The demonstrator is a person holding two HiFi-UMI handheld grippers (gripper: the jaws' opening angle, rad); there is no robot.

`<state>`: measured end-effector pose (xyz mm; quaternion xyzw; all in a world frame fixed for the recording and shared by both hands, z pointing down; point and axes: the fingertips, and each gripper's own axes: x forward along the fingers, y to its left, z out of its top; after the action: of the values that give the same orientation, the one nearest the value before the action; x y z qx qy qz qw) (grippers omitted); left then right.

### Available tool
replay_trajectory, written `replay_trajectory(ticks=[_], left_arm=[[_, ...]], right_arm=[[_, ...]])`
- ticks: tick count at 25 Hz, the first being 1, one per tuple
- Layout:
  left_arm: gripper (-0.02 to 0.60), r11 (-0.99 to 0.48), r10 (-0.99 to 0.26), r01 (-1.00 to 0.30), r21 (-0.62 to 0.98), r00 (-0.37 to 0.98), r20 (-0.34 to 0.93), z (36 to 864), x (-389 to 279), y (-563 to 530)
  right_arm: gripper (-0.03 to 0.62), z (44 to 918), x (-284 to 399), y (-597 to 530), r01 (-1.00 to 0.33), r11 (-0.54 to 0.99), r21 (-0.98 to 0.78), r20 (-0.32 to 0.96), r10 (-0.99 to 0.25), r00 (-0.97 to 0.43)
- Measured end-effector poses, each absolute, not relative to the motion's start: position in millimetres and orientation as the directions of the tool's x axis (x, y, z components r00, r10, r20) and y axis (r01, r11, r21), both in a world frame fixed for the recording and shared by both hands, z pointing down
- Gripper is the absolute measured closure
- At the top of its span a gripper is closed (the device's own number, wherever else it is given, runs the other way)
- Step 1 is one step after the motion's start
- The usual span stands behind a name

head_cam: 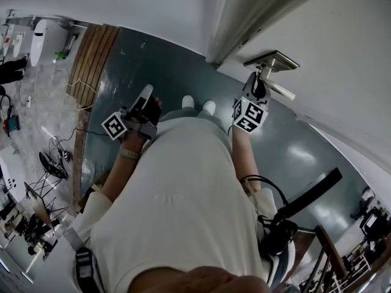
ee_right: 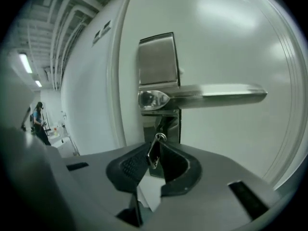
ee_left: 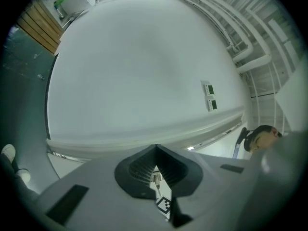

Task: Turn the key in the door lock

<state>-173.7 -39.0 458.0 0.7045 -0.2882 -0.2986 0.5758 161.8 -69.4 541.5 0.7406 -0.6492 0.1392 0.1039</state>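
White door [ee_right: 226,42] fills most of the right gripper view and runs along the upper right of the head view, above a dark grey-blue floor [head_cam: 165,66]. The person stands close in front of the door in a pale shirt [head_cam: 183,194], the toes of two white shoes [head_cam: 198,105] showing on the floor just ahead of them. Off to the left in the head view a slatted wooden panel [head_cam: 91,60] lies along the edge of the floor. The left gripper view looks at a plain white wall [ee_left: 144,71] that carries two small panels [ee_left: 209,95]. On the door sits a brushed metal backplate [ee_right: 156,59], and a silver lever handle [ee_right: 211,96] reaches out level from it towards the right of that view. The right hand-held gripper [ee_right: 156,146] is held up to the door just under the lever, with its marker cube [head_cam: 250,115] facing the head camera. Its dark ribbed pads are clamped on the key [ee_right: 153,157], which sits in the lock in the lower part of the backplate, directly below the lever; the key is seen edge-on and tilted. A small metal ring [ee_right: 160,137] shows at the top of the key. The left hand-held gripper [ee_left: 155,150] is held out at the person's left, well apart from the door, with its pads together at the tips and nothing between them.
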Motion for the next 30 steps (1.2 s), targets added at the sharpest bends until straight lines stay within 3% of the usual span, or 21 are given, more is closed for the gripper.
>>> replay_trajectory(ticks=[11, 21, 30], left_arm=[[0.574, -0.157, -0.762, -0.043, 0.987, 0.640, -0.094, 462.5, -173.3, -40.7], [0.574, -0.150, -0.773, -0.025, 0.988, 0.627, -0.102, 461.4, -174.2, -37.3], [0.574, -0.143, -0.789, -0.018, 0.990, 0.605, -0.104, 463.7, -177.4, -35.4]], right_arm=[[0.525, 545.8, 164.0, -69.0, -0.887, -0.161, -0.432, 0.347, -0.938, 0.001], [0.525, 543.5, 163.4, -70.2, -0.572, -0.161, -0.804, 0.266, -0.958, -0.105], [0.523, 549.7, 169.8, -67.3, -0.264, -0.139, -0.954, 0.179, -0.975, -0.134]])
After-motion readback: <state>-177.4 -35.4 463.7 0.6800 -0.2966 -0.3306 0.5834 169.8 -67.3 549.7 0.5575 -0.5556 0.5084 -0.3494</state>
